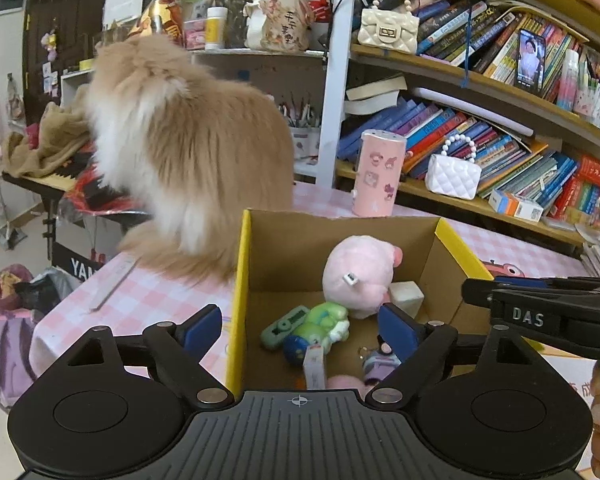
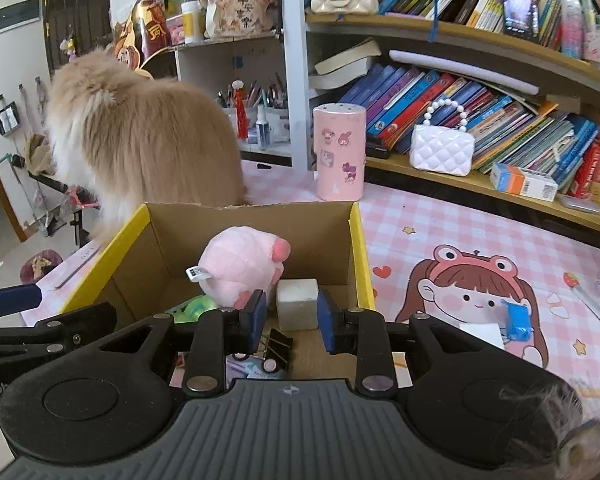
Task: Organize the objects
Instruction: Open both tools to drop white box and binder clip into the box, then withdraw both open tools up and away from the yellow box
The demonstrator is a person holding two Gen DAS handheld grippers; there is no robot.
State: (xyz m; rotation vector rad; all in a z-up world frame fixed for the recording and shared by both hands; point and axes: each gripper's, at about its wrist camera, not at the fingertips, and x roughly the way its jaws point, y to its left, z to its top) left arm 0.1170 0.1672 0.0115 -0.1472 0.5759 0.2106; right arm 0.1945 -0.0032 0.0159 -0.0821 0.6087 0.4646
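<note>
An open cardboard box with yellow edges stands on the pink checked table; it also shows in the right wrist view. Inside lie a pink plush, a white block, a green toy and small items. My left gripper is open and empty over the box's left wall. My right gripper is open and empty above the box, its pads either side of the white block, with a black binder clip below and the pink plush at left.
A fluffy tan cat sits on the table behind the box. A pink cylinder stands behind the box. Bookshelves with a white purse line the back right. A blue object and white paper lie on the mat at right.
</note>
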